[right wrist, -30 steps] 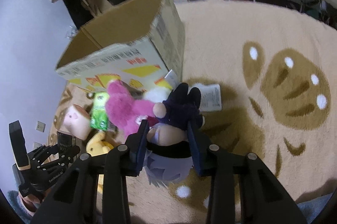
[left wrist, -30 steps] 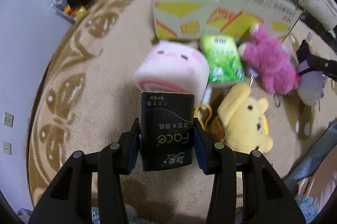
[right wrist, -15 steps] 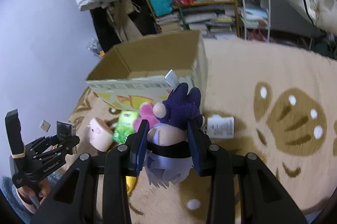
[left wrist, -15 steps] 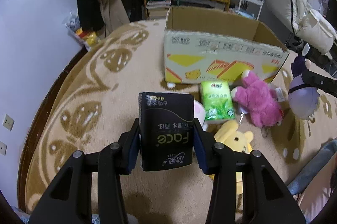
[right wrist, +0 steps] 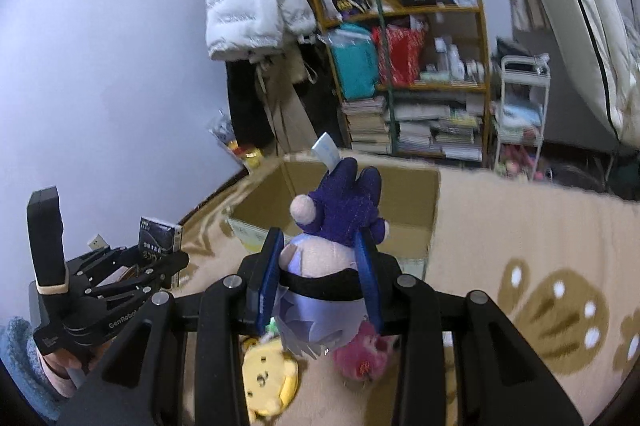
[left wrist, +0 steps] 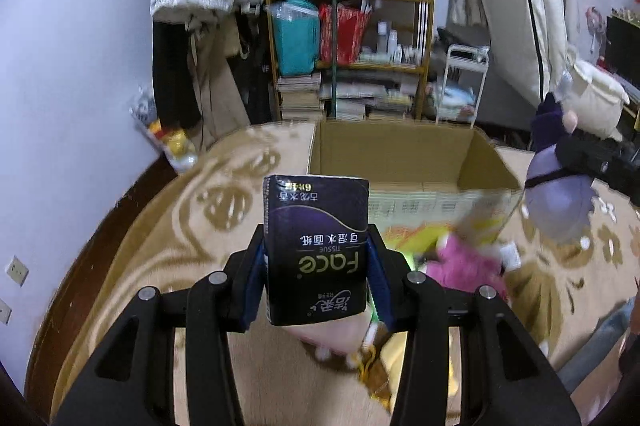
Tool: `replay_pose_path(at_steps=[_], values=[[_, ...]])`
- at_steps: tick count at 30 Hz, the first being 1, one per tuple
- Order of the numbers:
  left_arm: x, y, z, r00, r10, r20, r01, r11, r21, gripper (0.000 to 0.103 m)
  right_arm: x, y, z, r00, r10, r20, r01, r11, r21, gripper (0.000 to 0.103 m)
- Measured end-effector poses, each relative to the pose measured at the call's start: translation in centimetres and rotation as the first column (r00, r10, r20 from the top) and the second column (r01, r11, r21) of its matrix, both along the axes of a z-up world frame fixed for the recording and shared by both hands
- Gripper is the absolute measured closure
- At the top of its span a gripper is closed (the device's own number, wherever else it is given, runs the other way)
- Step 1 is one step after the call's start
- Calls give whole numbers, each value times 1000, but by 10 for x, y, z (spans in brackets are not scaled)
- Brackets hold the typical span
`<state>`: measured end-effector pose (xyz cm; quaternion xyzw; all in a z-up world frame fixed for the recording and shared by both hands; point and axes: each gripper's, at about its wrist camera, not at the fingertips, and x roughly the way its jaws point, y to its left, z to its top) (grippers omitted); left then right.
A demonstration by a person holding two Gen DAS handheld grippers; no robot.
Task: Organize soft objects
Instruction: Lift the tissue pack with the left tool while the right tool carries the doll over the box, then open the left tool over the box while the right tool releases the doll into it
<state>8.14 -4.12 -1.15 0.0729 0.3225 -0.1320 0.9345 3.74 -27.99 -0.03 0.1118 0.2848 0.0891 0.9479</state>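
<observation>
- The left claw (left wrist: 316, 266) is clamped on a black tissue pack (left wrist: 317, 250), its blue-lined fingers pressing both narrow sides.
- The pack is a soft, glossy packet with purple swirls, "Face" in gold and white lettering that reads upside down from the left wrist view; it stands upright between the fingers, held up above the carpet (left wrist: 132, 266).
- The right claw (right wrist: 320, 266) is clamped on a purple plush doll (right wrist: 332, 254), gripping its pale lavender body across a black band.
- The doll has a dark purple fuzzy top, a pale pink face and a white tag sticking up; it hangs in the air in front of the cardboard box (right wrist: 408, 202).
- The box sits open on the beige patterned carpet, its inside showing bare brown cardboard.
- On the carpet below the doll lie a yellow bear plush (right wrist: 268, 382) and a pink plush (right wrist: 362, 354), close to the box's printed front.
</observation>
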Motion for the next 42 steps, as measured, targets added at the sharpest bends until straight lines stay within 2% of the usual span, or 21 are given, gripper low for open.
replay_pose_path(at_steps=[6, 11, 20, 26, 34, 40, 42], values=[[30, -18, 20, 999, -10, 47, 11, 1000, -19, 59, 25, -5, -3, 1000, -1, -12, 1, 1000, 5, 65], [57, -31, 22, 998, -15, 58, 16, 1000, -23, 59, 40, -13, -6, 1000, -9, -10, 9, 1000, -5, 65], [89, -56, -1, 996, -72, 42, 71, 997, 22, 59, 67, -25, -12, 999, -39, 6, 39, 999, 4, 65], [106, -64, -15, 998, -66, 4, 66, 998, 3, 59, 76, -28, -16, 999, -36, 3, 36, 999, -11, 64], [116, -70, -35, 997, -51, -49, 53, 998, 36, 58, 98, -31, -39, 999, -28, -44, 26, 999, -37, 63], [114, -70, -40, 998, -45, -53, 49, 997, 68, 58, 99, -29, -49, 998, -21, -63, 16, 997, -79, 61], [112, -69, -39, 998, -39, -44, 42, 996, 74, 55, 99, -30, -51, 997, -23, -70, 18, 997, -80, 60]])
